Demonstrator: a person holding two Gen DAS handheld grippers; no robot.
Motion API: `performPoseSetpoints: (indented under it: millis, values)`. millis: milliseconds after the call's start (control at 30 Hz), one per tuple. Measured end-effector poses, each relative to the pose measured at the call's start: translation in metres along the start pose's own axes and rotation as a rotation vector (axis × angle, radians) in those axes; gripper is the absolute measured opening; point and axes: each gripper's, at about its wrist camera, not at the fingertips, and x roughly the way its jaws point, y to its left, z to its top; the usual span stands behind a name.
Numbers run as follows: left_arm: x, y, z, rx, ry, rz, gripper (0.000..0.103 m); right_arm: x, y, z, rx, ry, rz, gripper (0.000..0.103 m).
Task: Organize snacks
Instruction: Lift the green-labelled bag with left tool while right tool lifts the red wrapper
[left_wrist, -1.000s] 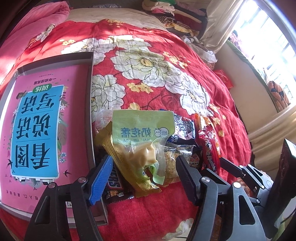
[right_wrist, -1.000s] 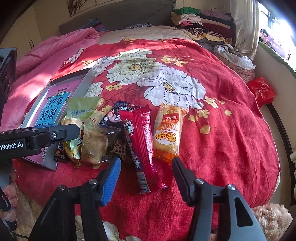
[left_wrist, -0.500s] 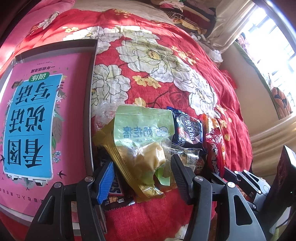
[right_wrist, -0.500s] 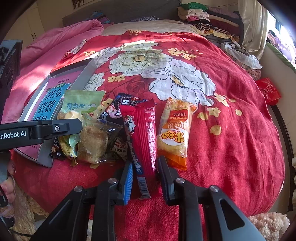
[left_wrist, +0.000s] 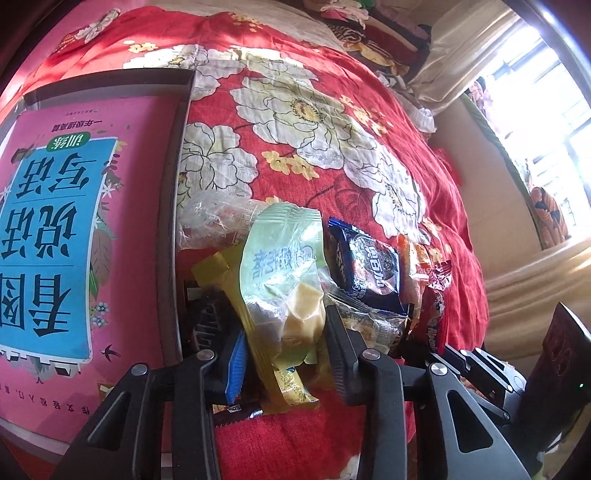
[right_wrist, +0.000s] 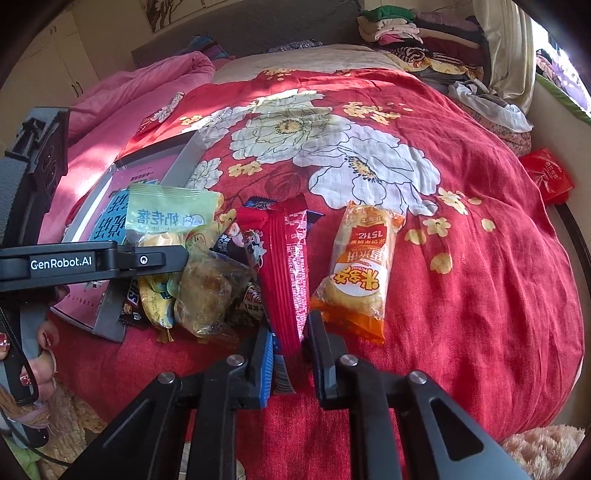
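Left gripper (left_wrist: 286, 354): I see its fingers clamped on the lower part of the green packet (left_wrist: 280, 266), which is pinched between them and raised a little above the pile.
Right gripper (right_wrist: 288, 350): I see it clenched on the near end of the red bar (right_wrist: 284, 266); the far end of the bar rests on the other snacks.
Green packet: just right of the tray (left_wrist: 173, 221), over a yellow wrapper (left_wrist: 221, 273) and a dark candy bar (left_wrist: 207, 325).
Dark blue packet (left_wrist: 369, 269): touching the green packet's right side, on top of a clear bag of pastry (right_wrist: 210, 291).
Orange packet (right_wrist: 358, 269): just right of the red bar, flat on the red flowered bedspread (right_wrist: 461, 258).
Tray: holds a pink book (left_wrist: 74, 221), left of the pile.
Far background: folded clothes (right_wrist: 417, 33) stacked at the head of the bed.
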Motion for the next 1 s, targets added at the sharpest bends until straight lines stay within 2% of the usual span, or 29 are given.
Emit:
performPoseSetpoints:
  millis: [300, 567, 900, 1000]
  values:
    - [-0.020, 0.002, 0.005, 0.008, -0.043, -0.068, 0.039, -0.013, -0.004, 0.003, 0.030, -0.069, 0.060, 0.016]
    - [-0.012, 0.006, 0.004, 0.020, -0.028, -0.042, 0.040, -0.012, -0.005, 0.002, 0.034, -0.064, 0.063, 0.016]
    - [-0.024, 0.007, 0.005, 0.057, -0.080, 0.006, 0.044, -0.009, -0.007, 0.002, 0.044, -0.055, 0.062, 0.016]
    - [-0.032, 0.009, 0.003, 0.063, -0.095, -0.016, 0.046, -0.008, -0.008, 0.002, 0.047, -0.053, 0.063, 0.016]
